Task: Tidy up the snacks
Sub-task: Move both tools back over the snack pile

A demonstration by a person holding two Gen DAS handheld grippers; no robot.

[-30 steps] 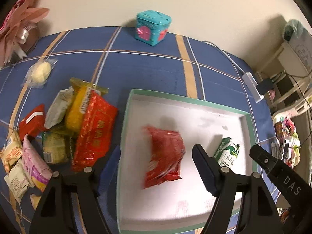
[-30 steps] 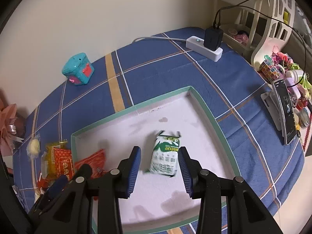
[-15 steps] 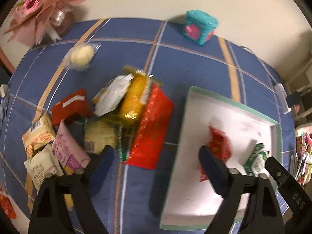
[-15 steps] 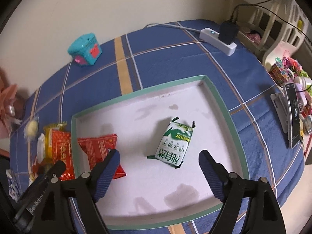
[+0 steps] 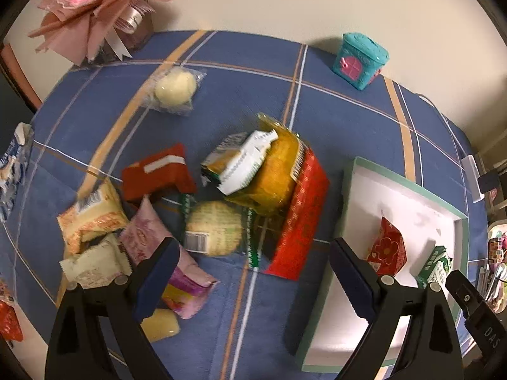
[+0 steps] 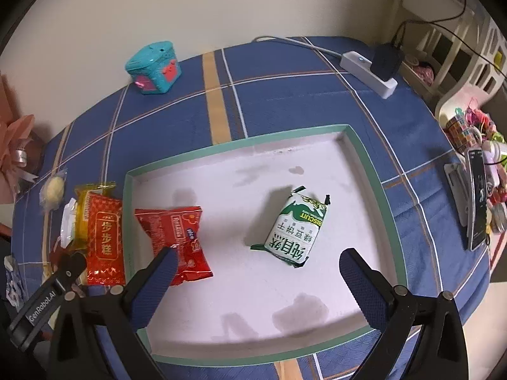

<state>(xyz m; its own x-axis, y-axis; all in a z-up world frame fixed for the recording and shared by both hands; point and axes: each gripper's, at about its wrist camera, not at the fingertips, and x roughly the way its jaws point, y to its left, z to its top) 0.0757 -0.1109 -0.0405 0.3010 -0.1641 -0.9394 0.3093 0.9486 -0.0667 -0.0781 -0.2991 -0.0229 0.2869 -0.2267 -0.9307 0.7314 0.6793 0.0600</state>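
A white tray with a green rim (image 6: 374,171) lies on the blue checked cloth. Flat in it are a green biscuit pack (image 6: 294,224) and a red snack pack (image 6: 176,234). My right gripper (image 6: 257,255) hangs over the tray's near half with its jaws opening. The biscuit pack lies just beyond its fingertips, untouched. My left gripper (image 5: 253,247) is open over the cloth, left of the tray (image 5: 412,202). Ahead of it is a heap of snacks: a long red pack (image 5: 301,215), a yellow pack (image 5: 279,174), a round cake (image 5: 214,228) and a pink pack (image 5: 149,234).
A teal toy box (image 6: 155,66) stands by the wall. A pink bouquet (image 5: 95,6) fills the far left corner. A wrapped white bun (image 5: 174,90) lies apart from the heap. A power strip (image 6: 369,72) and a phone (image 6: 477,199) sit to the right.
My right gripper let go of the green biscuit pack, which now lies in the tray, and its jaws spread wide. My left gripper swung left from the tray to the snack heap.
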